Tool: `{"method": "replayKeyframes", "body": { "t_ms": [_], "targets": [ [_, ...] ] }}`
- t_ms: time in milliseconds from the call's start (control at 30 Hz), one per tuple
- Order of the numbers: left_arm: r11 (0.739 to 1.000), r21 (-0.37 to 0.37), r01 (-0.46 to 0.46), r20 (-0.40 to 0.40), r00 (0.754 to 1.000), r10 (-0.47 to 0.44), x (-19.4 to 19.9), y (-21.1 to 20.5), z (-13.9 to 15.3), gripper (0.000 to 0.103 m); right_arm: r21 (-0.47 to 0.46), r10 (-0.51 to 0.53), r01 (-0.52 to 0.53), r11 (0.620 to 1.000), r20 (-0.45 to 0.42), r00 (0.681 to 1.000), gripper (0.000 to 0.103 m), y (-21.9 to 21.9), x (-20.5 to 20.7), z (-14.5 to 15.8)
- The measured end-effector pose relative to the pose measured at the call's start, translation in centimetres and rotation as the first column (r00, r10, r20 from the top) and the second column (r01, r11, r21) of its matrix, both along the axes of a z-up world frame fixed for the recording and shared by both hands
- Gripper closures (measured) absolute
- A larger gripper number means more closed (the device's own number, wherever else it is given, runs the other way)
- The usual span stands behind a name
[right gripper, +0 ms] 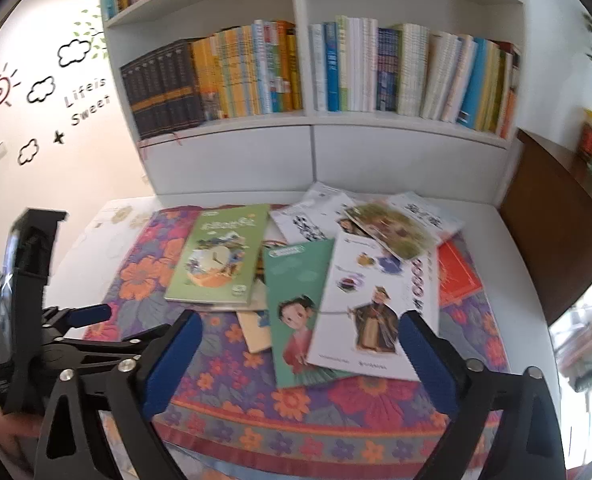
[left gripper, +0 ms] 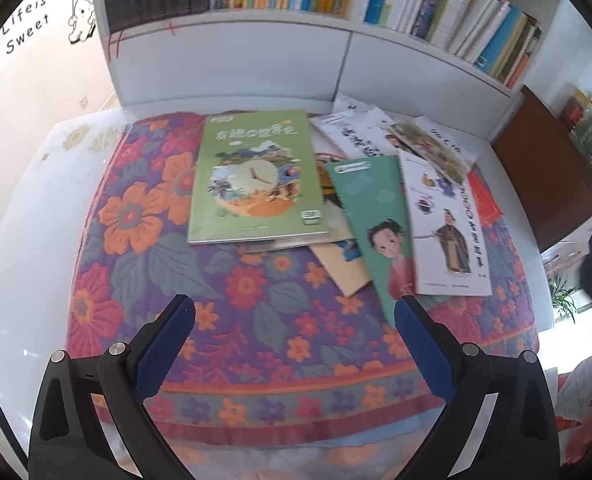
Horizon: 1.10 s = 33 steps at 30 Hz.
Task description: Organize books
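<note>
**Books scattered ahead of two open grippers**

Hovering over a floral cloth (left gripper: 144, 216) on the white table (left gripper: 28, 208), we hold both grippers with jaws spread wide and nothing between them. Ahead of the left gripper (left gripper: 294, 308) lies the green book (left gripper: 256, 176), flat and topmost at the left of the pile. Just ahead of its right finger the teal book (left gripper: 375, 220) overlaps a tan book (left gripper: 341, 270). The white book (right gripper: 371, 300) lies between the right gripper's (right gripper: 299, 322) fingers, its near corner close to the right one, partly over the teal book. A red book (right gripper: 455, 272) peeks out further right. Beyond the pile stands a full shelf (right gripper: 307, 120). The left gripper also shows at the left of the right wrist view.
</note>
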<state>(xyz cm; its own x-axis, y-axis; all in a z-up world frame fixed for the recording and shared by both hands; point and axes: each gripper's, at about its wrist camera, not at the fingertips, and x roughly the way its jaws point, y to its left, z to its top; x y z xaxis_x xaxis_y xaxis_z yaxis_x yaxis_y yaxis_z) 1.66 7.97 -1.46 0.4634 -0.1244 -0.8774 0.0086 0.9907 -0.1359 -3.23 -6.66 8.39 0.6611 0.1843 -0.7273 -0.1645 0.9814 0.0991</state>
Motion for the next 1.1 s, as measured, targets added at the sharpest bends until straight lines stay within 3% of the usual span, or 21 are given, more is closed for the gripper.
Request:
{"method": "replayKeyframes", "body": {
  "t_ms": [100,300,433,533,600,700,800,933,1033,1100],
  "targets": [
    [0.998,-0.013,0.056,-0.075,0.996,-0.057,1.2,1.1,-1.5,0.004,0.085,0.045,-0.045,0.995,0.01,0.999,0.004,0.6,1.5,0.2],
    [0.999,0.002,0.044,-0.099,0.994,-0.044,3.4,3.7,-3.4,0.004,0.035,0.103,-0.101,0.994,-0.036,0.994,0.004,3.3,4.9,-1.8],
    [1.0,0.031,-0.001,-0.126,0.992,0.005,6.4,6.3,-5.9,0.004,0.078,0.145,-0.136,0.988,-0.116,0.983,0.01,4.6,8.0,-4.8],
    [0.999,0.034,-0.025,-0.131,0.991,0.029,8.6,8.1,-7.8,0.004,0.063,0.119,-0.108,0.992,-0.213,0.97,0.017,5.9,11.1,-8.7],
    [0.999,0.04,-0.032,-0.13,0.991,0.037,10.1,9.0,-9.0,0.004,0.105,0.124,-0.099,0.99,-0.269,0.955,0.024,6.5,13.1,-11.3],
    [0.999,0.005,-0.037,-0.138,0.99,0.038,11.7,9.7,-10.3,0.004,0.135,0.129,-0.089,0.987,-0.327,0.936,0.026,7.5,15.5,-14.6],
    [0.999,-0.031,-0.032,-0.132,0.991,0.028,13.1,9.9,-11.3,0.004,0.166,0.155,-0.101,0.981,-0.353,0.923,0.036,8.8,17.2,-16.6],
    [0.999,-0.048,-0.017,-0.148,0.989,0.009,14.5,9.6,-12.7,0.004,0.135,0.146,-0.101,0.986,-0.375,0.916,0.036,10.2,19.2,-18.6],
    [0.996,-0.083,0.01,-0.162,0.986,-0.023,14.9,9.0,-13.6,0.004,0.174,0.14,-0.074,0.982,-0.406,0.903,0.039,10.2,20.5,-20.1],
    [0.997,-0.069,0.018,-0.16,0.987,-0.028,15.0,8.8,-14.0,0.004,0.196,0.141,-0.067,0.978,-0.397,0.907,0.039,10.1,21.0,-20.2]
  ]
}}
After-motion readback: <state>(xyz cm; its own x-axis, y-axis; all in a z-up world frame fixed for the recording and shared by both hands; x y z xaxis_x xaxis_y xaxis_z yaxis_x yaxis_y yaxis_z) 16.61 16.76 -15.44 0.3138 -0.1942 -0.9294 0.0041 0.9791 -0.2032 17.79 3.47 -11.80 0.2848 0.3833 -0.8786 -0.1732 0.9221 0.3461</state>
